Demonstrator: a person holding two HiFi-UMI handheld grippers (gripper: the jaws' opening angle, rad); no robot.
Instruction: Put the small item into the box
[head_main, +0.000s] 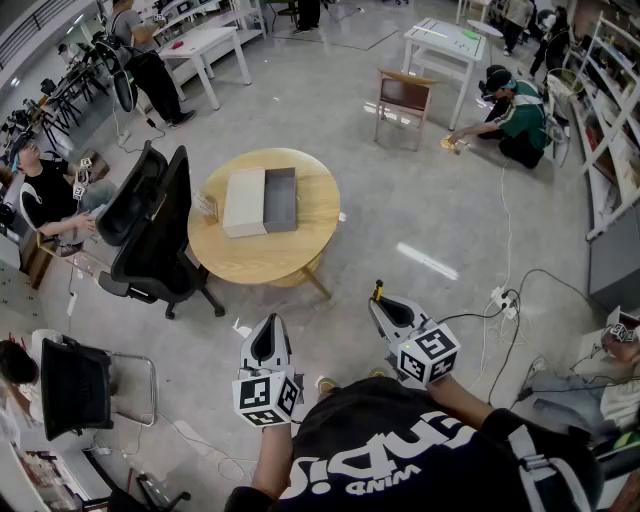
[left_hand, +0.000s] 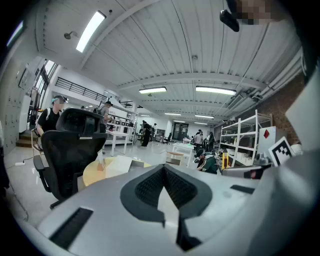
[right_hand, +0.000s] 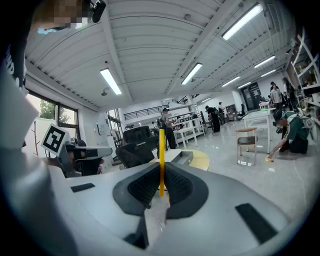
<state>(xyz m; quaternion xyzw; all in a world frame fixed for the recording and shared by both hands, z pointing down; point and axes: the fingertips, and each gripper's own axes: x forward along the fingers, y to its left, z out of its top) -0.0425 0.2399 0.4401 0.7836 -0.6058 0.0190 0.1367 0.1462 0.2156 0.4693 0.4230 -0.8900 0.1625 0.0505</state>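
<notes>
Left gripper (left_hand: 163, 169): your jaws are drawn together, with nothing between them.
Right gripper (right_hand: 161, 172): your jaws pinch the yellow stick.
Yellow stick (right_hand: 161, 150): thin, dark-tipped, standing upright out of your right jaws.
Box (head_main: 281, 198): grey, open, on the round table (head_main: 262, 258), well apart from both your grippers.
Lid (head_main: 243, 202): beige, lying against the box's left side.
Office chair (head_main: 150, 225): black, just left of the table.
</notes>
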